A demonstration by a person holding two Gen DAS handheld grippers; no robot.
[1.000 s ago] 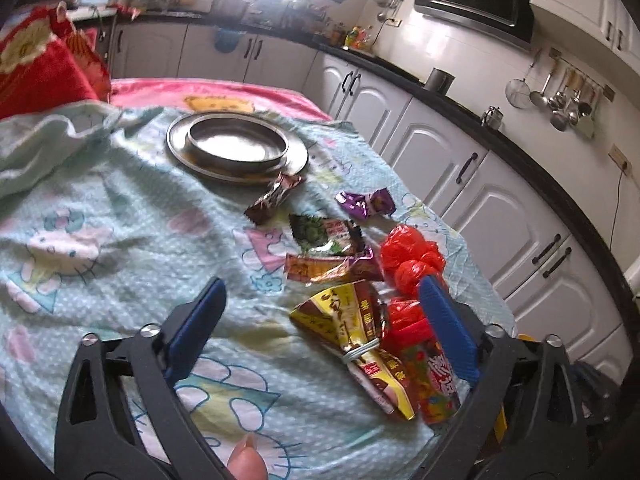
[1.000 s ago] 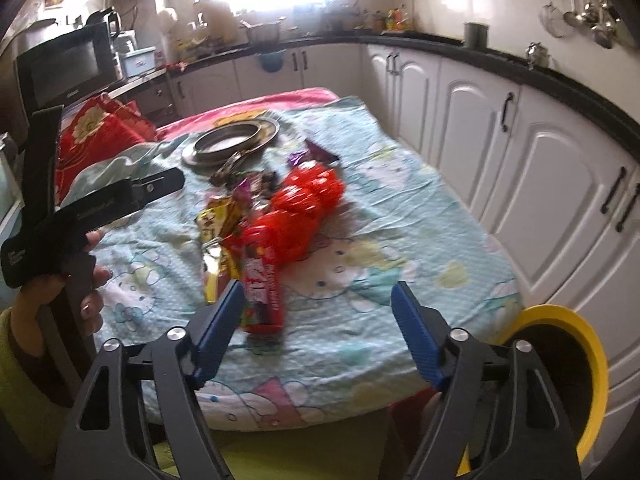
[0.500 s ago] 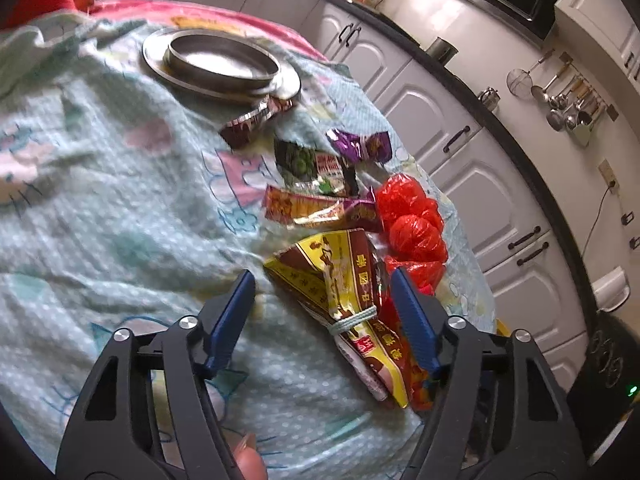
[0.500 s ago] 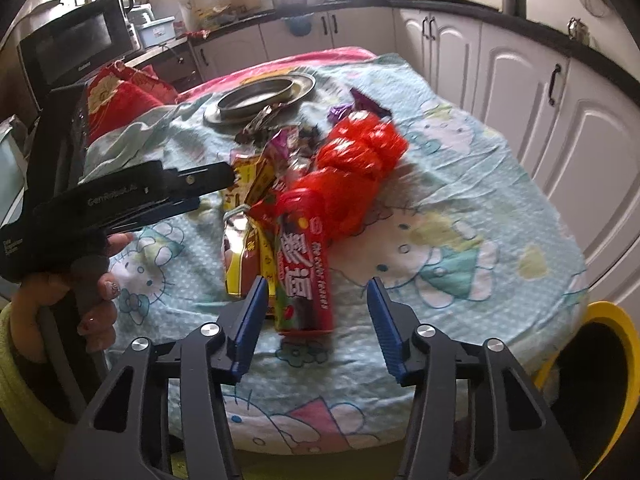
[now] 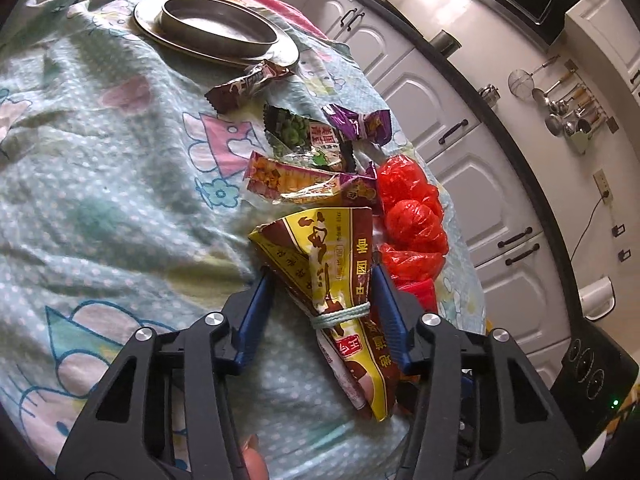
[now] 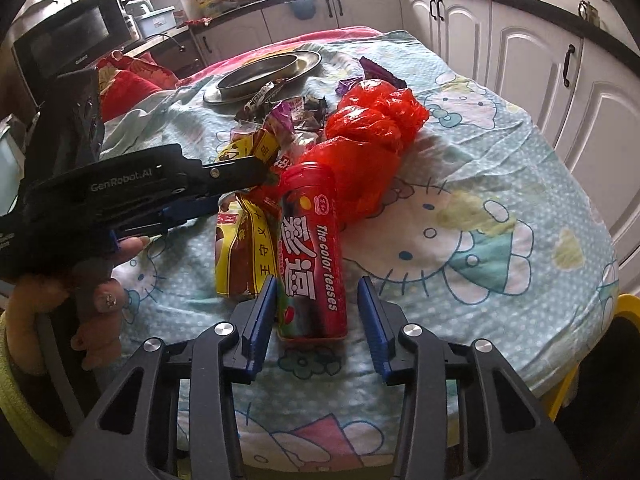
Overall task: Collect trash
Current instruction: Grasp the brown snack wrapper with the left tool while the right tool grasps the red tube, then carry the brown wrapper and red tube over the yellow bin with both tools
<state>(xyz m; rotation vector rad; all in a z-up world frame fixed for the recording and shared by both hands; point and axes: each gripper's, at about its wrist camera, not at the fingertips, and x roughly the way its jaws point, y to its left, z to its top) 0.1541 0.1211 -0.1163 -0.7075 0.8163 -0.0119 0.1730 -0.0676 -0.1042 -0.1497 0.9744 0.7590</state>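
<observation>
Left wrist view: our left hand-held gripper lower than a second ago, jaws closing around yellow-brown snack bag tied with string; pads flank bag, not yet pressing (near contact on right side). Bag lies on cartoon-print cloth among wrappers, before steel plate.

Right wrist view: our right hand-held gripper also dropped closer, jaws closing either side of red candy tube; gap remains. We judge both grasps imminent, trash not lifted.
</observation>
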